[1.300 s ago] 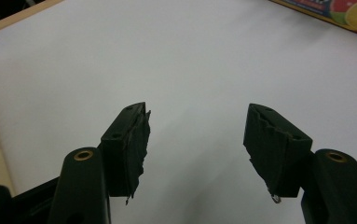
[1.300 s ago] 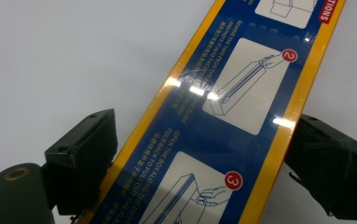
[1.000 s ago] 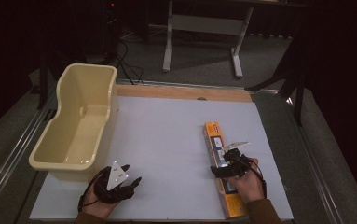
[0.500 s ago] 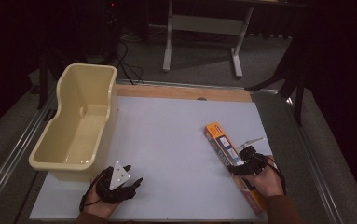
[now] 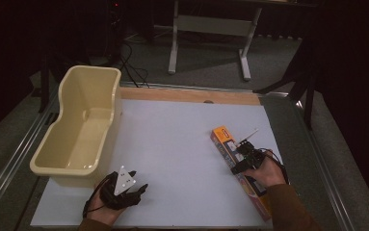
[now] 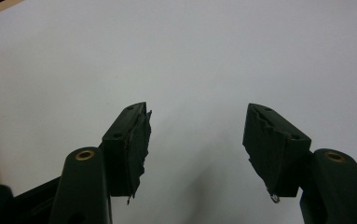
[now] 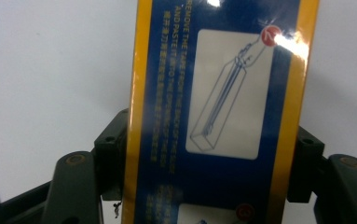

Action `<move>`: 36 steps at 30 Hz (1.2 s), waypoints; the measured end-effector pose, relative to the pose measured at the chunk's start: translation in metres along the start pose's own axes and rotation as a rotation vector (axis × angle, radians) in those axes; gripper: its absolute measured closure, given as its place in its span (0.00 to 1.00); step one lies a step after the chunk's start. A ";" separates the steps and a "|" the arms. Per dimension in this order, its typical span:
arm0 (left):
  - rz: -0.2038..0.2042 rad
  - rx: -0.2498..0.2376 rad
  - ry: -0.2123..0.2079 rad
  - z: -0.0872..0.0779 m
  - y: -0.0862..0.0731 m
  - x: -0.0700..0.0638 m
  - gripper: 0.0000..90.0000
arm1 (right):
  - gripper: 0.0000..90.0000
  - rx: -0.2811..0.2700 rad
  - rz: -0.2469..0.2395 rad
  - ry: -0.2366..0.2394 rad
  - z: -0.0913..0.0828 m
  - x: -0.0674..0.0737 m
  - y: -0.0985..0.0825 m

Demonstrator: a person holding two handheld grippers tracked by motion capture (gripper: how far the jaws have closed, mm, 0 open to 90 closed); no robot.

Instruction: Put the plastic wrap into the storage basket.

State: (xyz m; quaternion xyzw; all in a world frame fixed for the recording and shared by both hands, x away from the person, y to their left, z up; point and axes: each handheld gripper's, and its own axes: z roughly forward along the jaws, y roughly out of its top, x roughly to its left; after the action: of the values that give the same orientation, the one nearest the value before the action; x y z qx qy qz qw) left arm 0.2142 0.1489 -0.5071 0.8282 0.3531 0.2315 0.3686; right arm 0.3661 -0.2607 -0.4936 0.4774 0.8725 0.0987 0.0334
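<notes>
Right tool [image 5: 243, 155]: clamped across long orange-blue box [image 5: 230, 149], lying on white table [image 5: 177, 144].
Left tool [image 5: 124, 185]: jaws wide, holding nothing, beside cream tub [image 5: 78, 130].

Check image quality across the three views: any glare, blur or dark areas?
Right gripper view: white glare patches on the glossy blue and yellow long box, print slightly soft. Left gripper view: sharp, a soft shadow on the white table surface. High view: dim, surroundings nearly black.

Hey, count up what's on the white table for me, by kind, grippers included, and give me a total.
Cream plastic tub: 1
Long orange-and-blue box: 1
Handheld grippers: 2, left gripper and right gripper
Total: 4
</notes>
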 end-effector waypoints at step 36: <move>-0.042 -0.026 0.016 -0.006 -0.002 0.005 0.40 | 0.44 0.055 0.214 0.254 -0.022 -0.017 0.017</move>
State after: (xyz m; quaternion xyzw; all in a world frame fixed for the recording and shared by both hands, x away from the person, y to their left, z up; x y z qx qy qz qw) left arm 0.2131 0.1562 -0.5041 0.8136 0.3705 0.2350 0.3815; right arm 0.3858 -0.2694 -0.4691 0.5518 0.8163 0.1375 -0.1010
